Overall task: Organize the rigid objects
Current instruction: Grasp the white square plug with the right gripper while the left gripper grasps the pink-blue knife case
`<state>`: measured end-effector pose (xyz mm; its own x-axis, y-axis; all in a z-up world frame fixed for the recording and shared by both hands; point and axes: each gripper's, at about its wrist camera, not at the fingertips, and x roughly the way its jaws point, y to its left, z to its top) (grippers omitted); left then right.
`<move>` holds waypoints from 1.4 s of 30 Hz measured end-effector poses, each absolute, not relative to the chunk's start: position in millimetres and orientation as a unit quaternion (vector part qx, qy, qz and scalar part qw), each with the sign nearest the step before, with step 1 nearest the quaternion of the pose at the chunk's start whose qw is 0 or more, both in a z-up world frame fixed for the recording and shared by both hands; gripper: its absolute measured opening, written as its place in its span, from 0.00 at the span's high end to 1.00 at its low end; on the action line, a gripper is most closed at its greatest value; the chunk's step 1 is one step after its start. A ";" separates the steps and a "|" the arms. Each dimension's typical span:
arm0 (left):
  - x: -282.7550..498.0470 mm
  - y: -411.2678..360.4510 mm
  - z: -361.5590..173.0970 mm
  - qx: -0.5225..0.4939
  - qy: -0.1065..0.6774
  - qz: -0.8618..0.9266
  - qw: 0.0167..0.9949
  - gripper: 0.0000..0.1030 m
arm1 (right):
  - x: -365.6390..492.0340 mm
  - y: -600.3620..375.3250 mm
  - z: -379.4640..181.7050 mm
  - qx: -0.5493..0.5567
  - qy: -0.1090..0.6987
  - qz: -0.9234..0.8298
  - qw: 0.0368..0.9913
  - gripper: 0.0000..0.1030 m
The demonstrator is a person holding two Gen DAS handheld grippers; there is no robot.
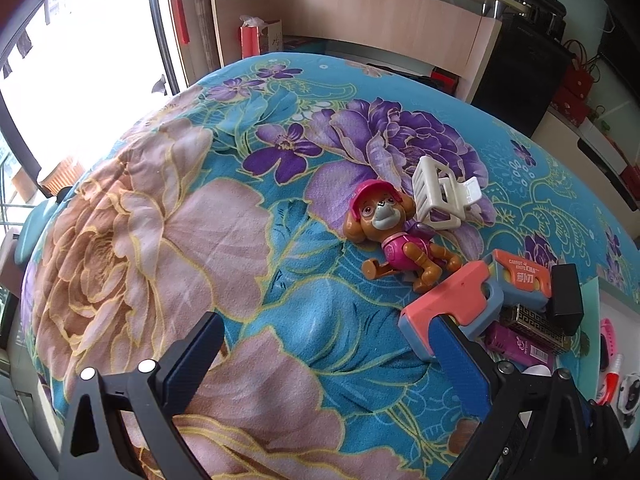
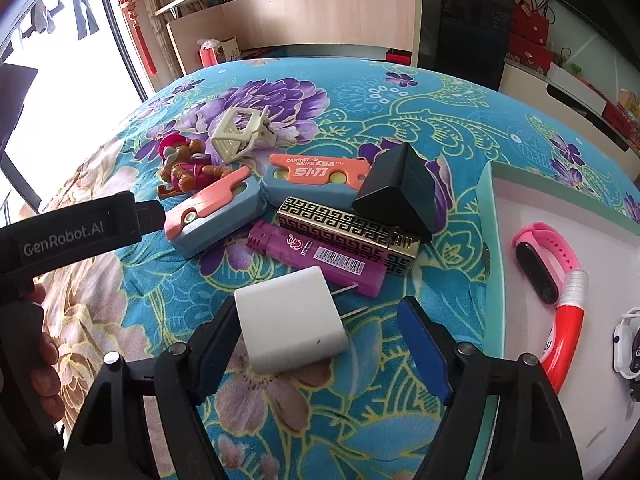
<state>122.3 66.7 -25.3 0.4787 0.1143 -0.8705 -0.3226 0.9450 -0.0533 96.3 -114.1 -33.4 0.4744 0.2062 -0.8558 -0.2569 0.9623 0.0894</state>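
Note:
A white charger plug (image 2: 288, 320) lies on the flowered bedspread between the fingers of my right gripper (image 2: 320, 308). The left pad touches it and the right pad stands clear, so the gripper is open. Just beyond lie a purple lighter (image 2: 316, 256), a gold patterned lighter (image 2: 348, 228), a black box (image 2: 400, 188), two orange-and-blue carrot knife toys (image 2: 216, 212) and a dog figure (image 2: 184, 168) beside a white hair claw (image 2: 240, 132). My left gripper (image 1: 326, 328) hangs open over bare bedspread, its right finger next to one carrot knife toy (image 1: 452, 308).
A teal-rimmed white tray (image 2: 492, 264) sits at the right, holding a pink wristband (image 2: 544, 256), a red tube (image 2: 564, 328) and a white watch (image 2: 628, 340). A wooden headboard (image 2: 320, 20) stands at the far edge. A hand (image 2: 44, 344) shows at the left.

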 end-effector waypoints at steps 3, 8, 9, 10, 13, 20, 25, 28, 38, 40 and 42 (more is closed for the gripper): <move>124.8 62.0 -25.4 -0.102 0.495 0.120 0.854 0.00 | 95.2 -116.3 -32.9 -0.025 0.496 0.134 0.858 0.29; 128.6 52.7 -23.8 -0.104 0.492 0.105 0.858 0.00 | 94.1 -120.6 -31.6 -0.018 0.496 0.128 0.859 0.38; 130.0 50.6 -23.9 -0.104 0.490 0.103 0.859 0.00 | 94.1 -121.8 -31.3 -0.016 0.496 0.126 0.859 0.41; 131.5 47.9 -24.3 -0.105 0.490 0.099 0.860 0.00 | 94.1 -123.2 -31.1 -0.014 0.496 0.124 0.859 0.41; 137.1 41.4 -29.0 -0.106 0.494 0.089 0.858 0.00 | 93.4 -126.4 -30.5 -0.005 0.497 0.125 0.859 0.41; 144.2 34.7 -29.6 -0.110 0.486 0.074 0.864 0.00 | 91.3 -129.5 -29.2 0.004 0.497 0.129 0.858 0.41; 148.4 28.1 -27.7 -0.107 0.481 0.063 0.868 0.00 | 90.9 -134.9 -24.9 0.012 0.490 0.127 0.862 0.41; 151.0 22.5 -28.7 -0.096 0.482 0.063 0.869 0.00 | 91.3 -137.2 -24.4 0.014 0.490 0.125 0.863 0.41; 157.7 14.7 -40.8 -0.090 0.502 0.046 0.859 0.05 | 91.1 -140.1 -25.3 0.016 0.493 0.122 0.862 0.41; 157.8 14.2 -41.3 -0.088 0.503 0.047 0.859 0.06 | 91.3 -140.4 -25.3 0.017 0.493 0.122 0.861 0.41; 157.6 14.8 -40.9 -0.089 0.502 0.046 0.859 0.07 | 91.4 -140.5 -25.3 0.017 0.493 0.122 0.861 0.41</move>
